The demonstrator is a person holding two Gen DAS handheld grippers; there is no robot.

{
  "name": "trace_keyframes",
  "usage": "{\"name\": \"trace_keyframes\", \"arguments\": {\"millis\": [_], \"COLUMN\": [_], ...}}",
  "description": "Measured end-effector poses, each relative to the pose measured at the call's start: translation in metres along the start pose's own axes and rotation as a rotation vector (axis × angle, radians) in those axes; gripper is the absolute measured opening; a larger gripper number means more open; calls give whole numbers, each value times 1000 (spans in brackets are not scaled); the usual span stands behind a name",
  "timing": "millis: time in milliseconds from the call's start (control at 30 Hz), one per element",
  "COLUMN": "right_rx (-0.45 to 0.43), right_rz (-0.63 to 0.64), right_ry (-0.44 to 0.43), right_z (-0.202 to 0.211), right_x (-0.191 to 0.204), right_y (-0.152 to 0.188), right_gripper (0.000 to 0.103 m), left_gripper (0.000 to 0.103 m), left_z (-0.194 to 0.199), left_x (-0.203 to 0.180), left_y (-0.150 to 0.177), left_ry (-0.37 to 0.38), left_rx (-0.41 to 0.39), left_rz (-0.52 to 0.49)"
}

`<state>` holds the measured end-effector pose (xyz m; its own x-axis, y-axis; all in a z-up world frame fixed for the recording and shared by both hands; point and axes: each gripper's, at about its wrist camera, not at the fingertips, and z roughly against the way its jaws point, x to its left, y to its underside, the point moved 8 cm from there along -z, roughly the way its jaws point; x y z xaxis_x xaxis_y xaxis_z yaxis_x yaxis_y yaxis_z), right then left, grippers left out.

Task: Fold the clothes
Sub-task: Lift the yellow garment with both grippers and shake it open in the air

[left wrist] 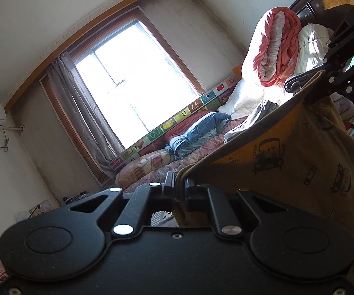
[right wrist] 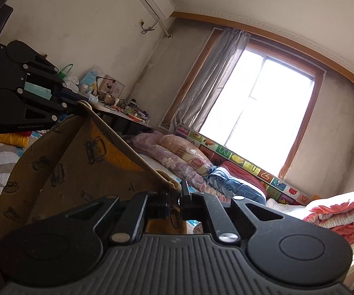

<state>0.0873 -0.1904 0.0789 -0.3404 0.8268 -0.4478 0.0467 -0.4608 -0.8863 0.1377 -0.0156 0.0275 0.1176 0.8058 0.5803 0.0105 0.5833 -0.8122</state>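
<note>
A yellow-tan garment printed with small cars (left wrist: pixel 287 162) hangs stretched in the air between my two grippers. My left gripper (left wrist: pixel 179 186) is shut on one top corner of it. My right gripper (right wrist: pixel 175 191) is shut on the other top corner; the garment (right wrist: pixel 73 162) drapes down to its left. In the left wrist view the right gripper (left wrist: pixel 307 78) shows at the upper right, pinching the cloth edge. In the right wrist view the left gripper (right wrist: pixel 81 109) shows at the left, pinching the far corner. Both cameras tilt upward over the bed.
A bed (right wrist: pixel 167 162) with pink quilts, a blue pillow (right wrist: pixel 235 184) and a rolled coral blanket (left wrist: pixel 275 49) lies ahead. A bright window (right wrist: pixel 262 103) with grey curtains is behind it. A cluttered desk (right wrist: pixel 118 105) stands at the left wall.
</note>
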Motion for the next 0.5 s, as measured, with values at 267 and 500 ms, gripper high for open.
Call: {"name": "trace_keyframes", "arguments": {"millis": [267,500], "right_rx": [155,255], "right_rz": [-30,-21], "right_ry": [-50,-88], "right_z": [-98,-167], "right_x": [2,12], "right_y": [53,95], "right_gripper": [8,8], "left_gripper": [7,7], "left_z": [-79,-146], "left_x": [-17,-27], "left_y": [41,78], "left_ry": [55,111], "left_rx": [115,220], "left_rz": [-24,-19]}}
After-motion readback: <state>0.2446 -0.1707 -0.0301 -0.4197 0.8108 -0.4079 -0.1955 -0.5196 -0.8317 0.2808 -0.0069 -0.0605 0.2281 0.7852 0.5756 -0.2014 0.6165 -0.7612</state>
